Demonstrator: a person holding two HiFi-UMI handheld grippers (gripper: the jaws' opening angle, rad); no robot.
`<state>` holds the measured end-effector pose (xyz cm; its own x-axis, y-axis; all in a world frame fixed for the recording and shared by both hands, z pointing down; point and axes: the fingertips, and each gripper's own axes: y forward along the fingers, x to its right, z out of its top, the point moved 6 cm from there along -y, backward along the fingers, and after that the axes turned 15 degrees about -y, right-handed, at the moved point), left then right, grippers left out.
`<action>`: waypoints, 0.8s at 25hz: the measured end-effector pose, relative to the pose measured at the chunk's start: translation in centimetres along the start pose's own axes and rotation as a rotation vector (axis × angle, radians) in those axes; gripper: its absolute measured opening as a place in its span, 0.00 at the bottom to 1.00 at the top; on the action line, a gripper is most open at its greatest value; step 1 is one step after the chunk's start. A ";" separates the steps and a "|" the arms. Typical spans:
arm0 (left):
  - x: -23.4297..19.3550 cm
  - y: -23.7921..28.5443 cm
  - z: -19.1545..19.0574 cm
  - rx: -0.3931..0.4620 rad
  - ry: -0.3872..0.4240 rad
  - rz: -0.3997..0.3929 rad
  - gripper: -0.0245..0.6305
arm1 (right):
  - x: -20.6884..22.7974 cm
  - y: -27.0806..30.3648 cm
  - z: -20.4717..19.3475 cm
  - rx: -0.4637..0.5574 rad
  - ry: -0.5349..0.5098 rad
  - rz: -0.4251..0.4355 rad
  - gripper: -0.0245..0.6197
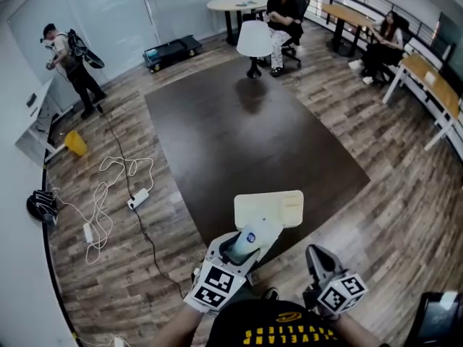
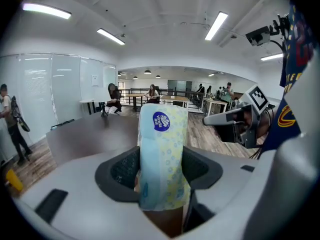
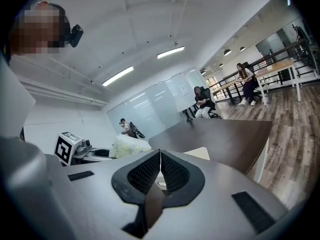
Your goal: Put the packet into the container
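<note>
A tissue packet (image 1: 262,231), pale yellow and blue with a round blue logo, is clamped upright between the pads of my left gripper (image 1: 242,250). In the left gripper view the packet (image 2: 162,154) fills the gap between the jaws. It hangs just short of the near edge of a shallow cream container (image 1: 269,208), which lies on the dark table (image 1: 246,136). My right gripper (image 1: 313,253) is held low to the right, shut and empty. In the right gripper view its jaws (image 3: 160,170) meet, with the packet (image 3: 131,146) to the left and the container (image 3: 199,153) ahead.
The container sits at the table's near corner. White cables and a power strip (image 1: 137,198) lie on the wooden floor to the left. A person (image 1: 71,58) stands at the far left. Two people sit at the far side near desks (image 1: 427,78).
</note>
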<state>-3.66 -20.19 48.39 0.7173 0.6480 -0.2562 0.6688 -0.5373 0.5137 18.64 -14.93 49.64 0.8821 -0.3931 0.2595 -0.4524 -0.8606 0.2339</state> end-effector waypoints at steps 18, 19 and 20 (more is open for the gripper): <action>-4.3 8.2 1.8 -0.300 0.436 -0.079 0.41 | -0.5 7.9 3.0 -0.038 -0.092 0.046 0.06; -4.5 8.6 1.8 -0.313 0.450 -0.072 0.41 | -0.4 8.5 3.2 -0.045 -0.098 0.067 0.06; -4.6 9.1 1.8 -0.327 0.467 -0.065 0.41 | -0.3 9.2 3.4 -0.054 -0.101 0.090 0.11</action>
<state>-0.52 -29.01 52.78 0.4647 0.8837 0.0558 0.5600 -0.3421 0.7546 14.67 -23.79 48.57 0.8453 -0.5006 0.1867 -0.5340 -0.8030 0.2646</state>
